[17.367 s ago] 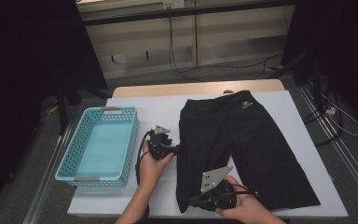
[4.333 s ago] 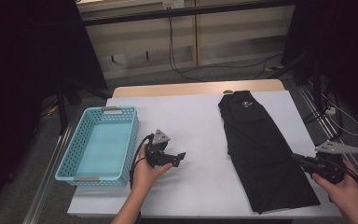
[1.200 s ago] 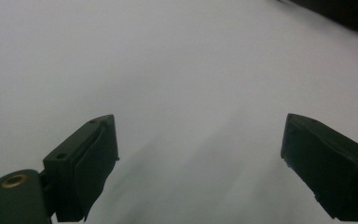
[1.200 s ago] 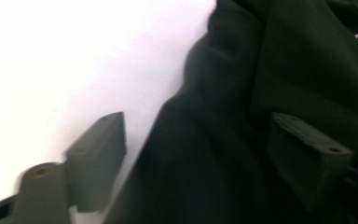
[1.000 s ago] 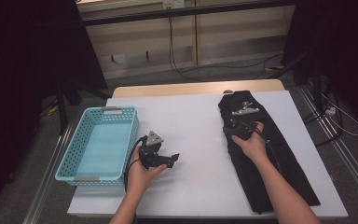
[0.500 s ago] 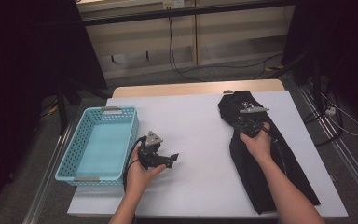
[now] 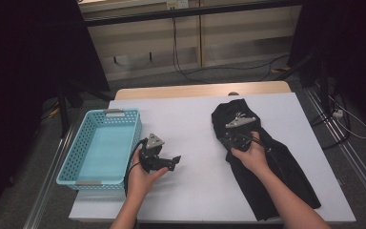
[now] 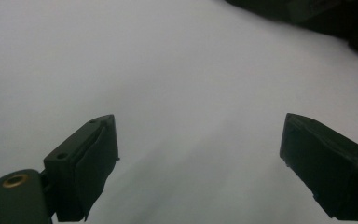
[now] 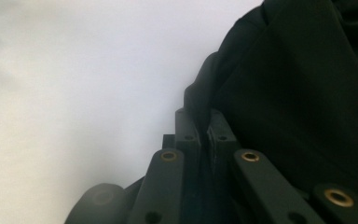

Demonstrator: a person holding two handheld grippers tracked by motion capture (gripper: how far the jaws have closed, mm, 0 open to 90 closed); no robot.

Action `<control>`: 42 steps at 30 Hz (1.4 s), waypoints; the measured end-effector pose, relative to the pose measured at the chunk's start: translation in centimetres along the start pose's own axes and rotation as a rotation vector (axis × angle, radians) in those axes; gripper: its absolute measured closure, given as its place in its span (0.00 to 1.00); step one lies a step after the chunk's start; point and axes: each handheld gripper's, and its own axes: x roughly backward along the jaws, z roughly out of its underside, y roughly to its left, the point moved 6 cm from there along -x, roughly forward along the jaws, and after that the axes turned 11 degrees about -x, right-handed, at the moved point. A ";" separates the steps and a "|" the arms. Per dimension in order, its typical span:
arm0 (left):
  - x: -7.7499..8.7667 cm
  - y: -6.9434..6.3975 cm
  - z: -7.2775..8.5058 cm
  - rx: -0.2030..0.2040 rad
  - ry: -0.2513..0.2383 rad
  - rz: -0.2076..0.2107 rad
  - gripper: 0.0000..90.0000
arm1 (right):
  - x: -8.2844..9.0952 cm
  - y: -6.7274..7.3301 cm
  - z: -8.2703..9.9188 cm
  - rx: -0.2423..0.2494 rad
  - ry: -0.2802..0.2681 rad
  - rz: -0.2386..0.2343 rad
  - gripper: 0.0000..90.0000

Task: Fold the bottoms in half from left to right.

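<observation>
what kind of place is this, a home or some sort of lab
Most likely a lab or recording workspace, not a home: a white table ringed by dark curtains, loose cables trailing over a carpeted floor, and metal rails beside the table. On it lie black shorts and a blue basket.

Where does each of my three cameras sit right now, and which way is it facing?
High view: above the person's side, looking forward and down on the white table; both forearms, left gripper and right gripper show.
Left gripper view: on the left gripper, facing bare tabletop between its open black jaws.
Right gripper view: on the right gripper, jaws shut on an edge of the folded black fabric shorts.
Shared: the shorts appear in the high and right gripper views.
</observation>
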 end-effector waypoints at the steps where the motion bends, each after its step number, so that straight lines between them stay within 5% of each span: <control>1: 0.0 0.0 0.0 0.005 -0.002 0.000 0.13 | 0.0 0.6 0.1 0.011 0.002 -0.015 0.96; 15: 0.2 0.9 -0.3 0.033 -0.015 -0.022 0.13 | 0.7 10.6 3.0 0.226 0.050 -0.263 0.91; 20: 0.0 0.8 -0.4 0.031 -0.014 -0.013 0.13 | 1.0 9.8 2.6 0.182 0.045 -0.243 0.48; 25: -0.2 0.8 -0.6 0.028 -0.014 -0.006 0.13 | 3.0 8.0 1.2 0.121 -0.011 -0.236 0.42; 29: -0.3 0.7 -0.8 0.032 -0.018 -0.004 0.13 | 3.6 6.3 0.5 0.129 -0.050 -0.170 0.52; 33: -0.1 0.7 -0.7 0.033 -0.017 -0.006 0.13 | 2.5 6.0 0.5 0.155 -0.033 -0.150 0.62; 42: -0.1 0.8 -0.4 0.038 -0.012 -0.003 0.13 | -0.7 7.4 1.6 0.235 0.042 -0.136 0.44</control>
